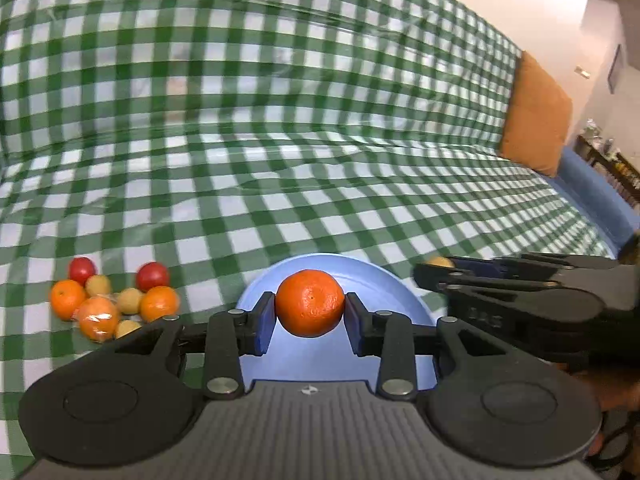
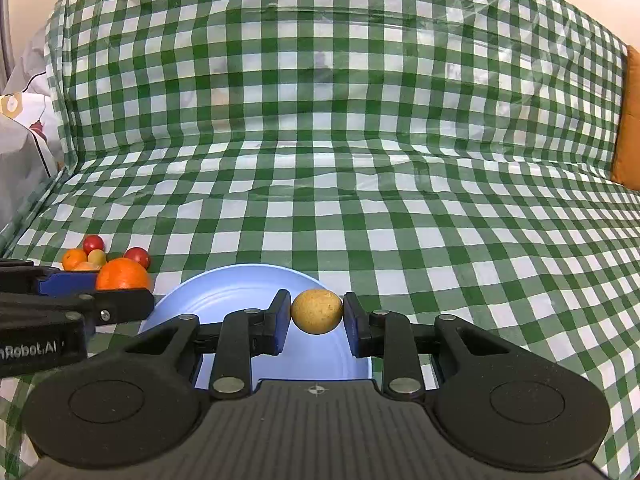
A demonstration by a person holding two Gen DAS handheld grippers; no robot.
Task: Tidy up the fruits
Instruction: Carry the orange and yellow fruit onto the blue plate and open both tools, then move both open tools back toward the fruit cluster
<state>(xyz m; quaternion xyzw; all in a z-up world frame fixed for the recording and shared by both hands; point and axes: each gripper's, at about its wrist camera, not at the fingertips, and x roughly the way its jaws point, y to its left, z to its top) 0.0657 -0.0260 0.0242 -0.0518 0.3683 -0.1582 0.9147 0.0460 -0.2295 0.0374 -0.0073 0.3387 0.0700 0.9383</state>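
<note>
My left gripper [image 1: 310,309] is shut on an orange mandarin [image 1: 310,302], held over the light blue plate [image 1: 384,292] on the green checked cloth. From the right wrist view the same mandarin [image 2: 122,276] shows at the plate's left edge. My right gripper [image 2: 317,313] is shut on a small yellow-brown round fruit [image 2: 317,310] above the right part of the plate [image 2: 224,296]. The right gripper also reaches in from the right [image 1: 434,270] in the left wrist view. A pile of loose fruit [image 1: 116,300] lies left of the plate: mandarins, red fruits and small yellow ones.
The checked cloth [image 1: 320,160] covers a sofa seat and backrest. An orange cushion [image 1: 536,116] leans at the far right, with a blue sofa edge [image 1: 592,188] below it. White bags [image 2: 20,140] stand beyond the cloth's left edge.
</note>
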